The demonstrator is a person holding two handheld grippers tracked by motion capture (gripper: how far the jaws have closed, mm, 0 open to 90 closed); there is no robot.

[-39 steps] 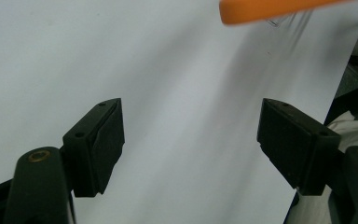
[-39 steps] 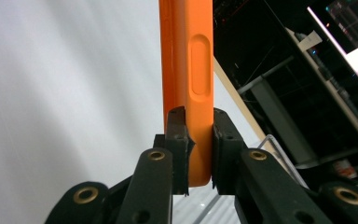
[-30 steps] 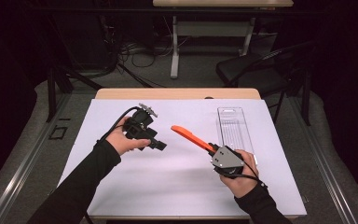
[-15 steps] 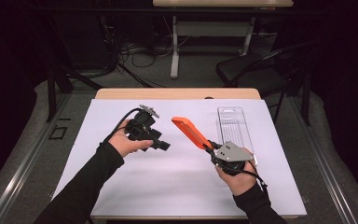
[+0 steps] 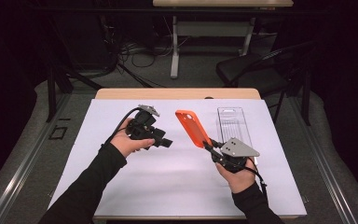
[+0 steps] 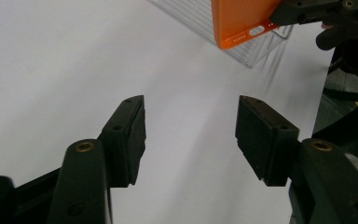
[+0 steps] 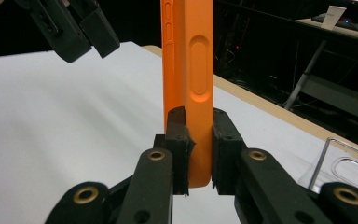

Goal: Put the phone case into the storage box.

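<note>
High view: the right gripper (image 5: 213, 148) is clamped on the lower end of the orange phone case (image 5: 193, 127), lifted above the table (image 5: 121, 186); the clear tray (image 5: 234, 125) lies at its 3 o'clock. Left gripper view: the left gripper (image 6: 191, 135), empty, has just been narrowing. Right gripper view: the case stands at 12 o'clock. Best to bring the left gripper square onto the free end before squeezing

A white sheet (image 5: 121, 186) covers most of the table (image 5: 177, 94), leaving a strip of pale wood along the far edge. Grey carpet (image 5: 23, 154) lies around it. Beyond the far edge stand a second table's white legs (image 5: 175, 51), tangled cables (image 5: 130, 51) and a dark chair (image 5: 256, 70). The room behind is dark.
</note>
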